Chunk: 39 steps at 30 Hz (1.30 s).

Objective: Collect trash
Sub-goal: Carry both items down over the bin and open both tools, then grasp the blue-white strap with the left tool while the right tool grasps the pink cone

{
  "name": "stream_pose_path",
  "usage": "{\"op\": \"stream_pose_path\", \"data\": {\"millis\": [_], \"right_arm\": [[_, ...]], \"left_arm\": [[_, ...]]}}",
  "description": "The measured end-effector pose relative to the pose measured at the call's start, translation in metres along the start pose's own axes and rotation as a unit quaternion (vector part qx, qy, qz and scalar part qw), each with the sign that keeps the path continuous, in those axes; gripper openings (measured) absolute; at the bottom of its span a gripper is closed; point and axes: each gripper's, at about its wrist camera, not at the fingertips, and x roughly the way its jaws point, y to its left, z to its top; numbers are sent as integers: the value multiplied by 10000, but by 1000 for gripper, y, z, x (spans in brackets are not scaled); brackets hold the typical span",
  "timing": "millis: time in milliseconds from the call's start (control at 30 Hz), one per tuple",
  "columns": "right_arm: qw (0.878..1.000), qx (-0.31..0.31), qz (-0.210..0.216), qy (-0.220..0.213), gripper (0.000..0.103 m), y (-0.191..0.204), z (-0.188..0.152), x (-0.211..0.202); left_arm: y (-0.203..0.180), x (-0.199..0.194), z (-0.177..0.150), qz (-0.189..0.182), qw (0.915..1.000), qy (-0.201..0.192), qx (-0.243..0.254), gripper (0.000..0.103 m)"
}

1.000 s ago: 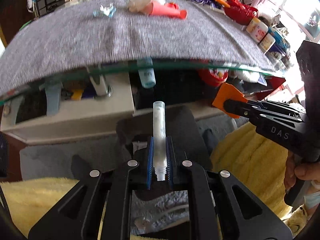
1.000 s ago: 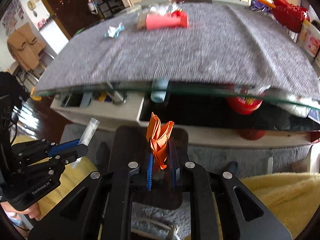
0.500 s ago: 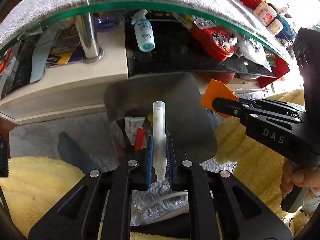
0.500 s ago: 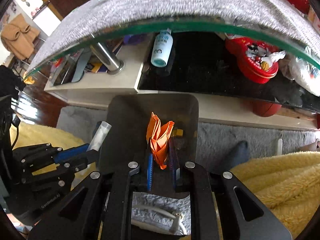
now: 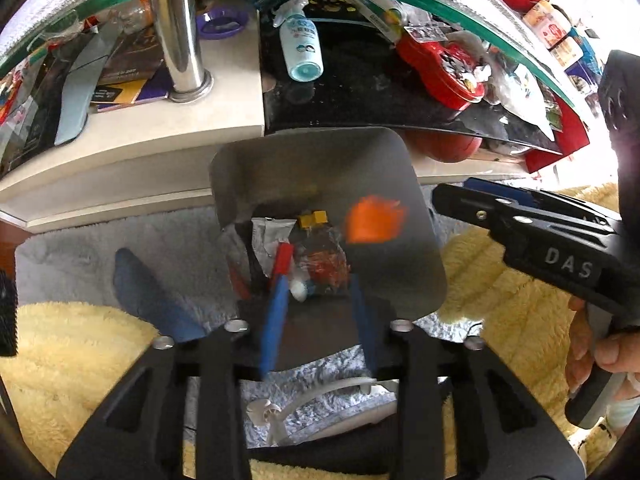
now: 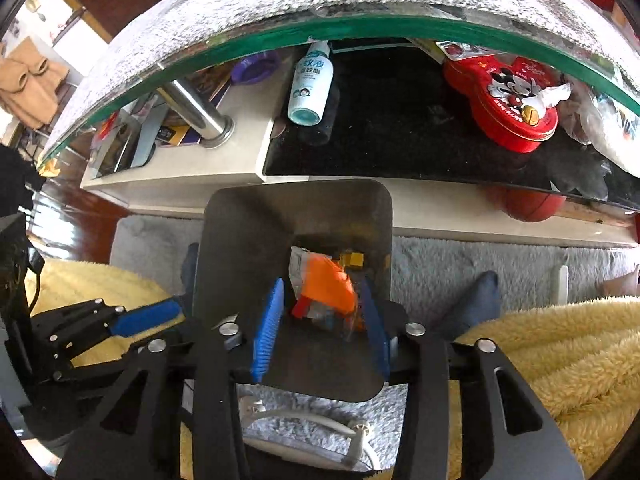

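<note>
A dark metal trash bin (image 5: 288,168) stands on the floor below both grippers; it also shows in the right wrist view (image 6: 248,232). My left gripper (image 5: 318,284) is open above it. The clear plastic tube (image 5: 298,290) lies in the bin among wrappers (image 5: 324,264). My right gripper (image 6: 320,308) is open above the bin, and the orange paper (image 6: 328,284) is blurred, falling inside; it also shows in the left wrist view (image 5: 374,220). The right gripper body (image 5: 520,224) is at the right of the left view.
A glass table edge (image 6: 360,28) with a grey cloth curves overhead. Under it, a shelf holds a spray bottle (image 6: 310,88), a red tin (image 6: 508,100) and a chrome leg (image 5: 180,40). Grey rug (image 6: 460,256) and yellow fleece (image 6: 560,352) surround the bin.
Both grippers have opened. The tube has dropped from the left gripper into the bin and the orange paper has left the right gripper and is falling in.
</note>
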Motion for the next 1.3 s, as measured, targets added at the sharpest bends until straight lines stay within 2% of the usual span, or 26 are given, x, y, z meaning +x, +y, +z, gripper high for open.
{"op": "stream_pose_path", "data": {"millis": [33,200,233,300,333,567,867,1300], "right_arm": [[10000,20,-16,-21,48,-1,1,-1],[9992,221,-163,-288,84,-12,8,-13],[9991,246,-158,-321,85,-14,10,-15],[9989,295,-125,-355,88,-17,13,-19],[9987,327,-100,-384,88,-19,15,-21],[9968,323,-81,-723,89,-19,39,-51],[9913,209,-262,-1271,90,-16,96,-89],[9886,151,-213,-1482,90,-6,168,-82]], "left_arm": [[0,-1,1,40,10000,-18,5,40],[6,-16,6,326,9991,-260,19,73],[7,-19,8,343,9990,-291,0,76],[11,-24,11,330,9989,-332,-63,89],[13,-27,14,286,9990,-340,-103,91],[14,-53,30,213,9976,-644,-122,91],[25,-88,77,434,9932,-1078,-87,92],[56,-110,159,821,9870,-1375,-121,92]]}}
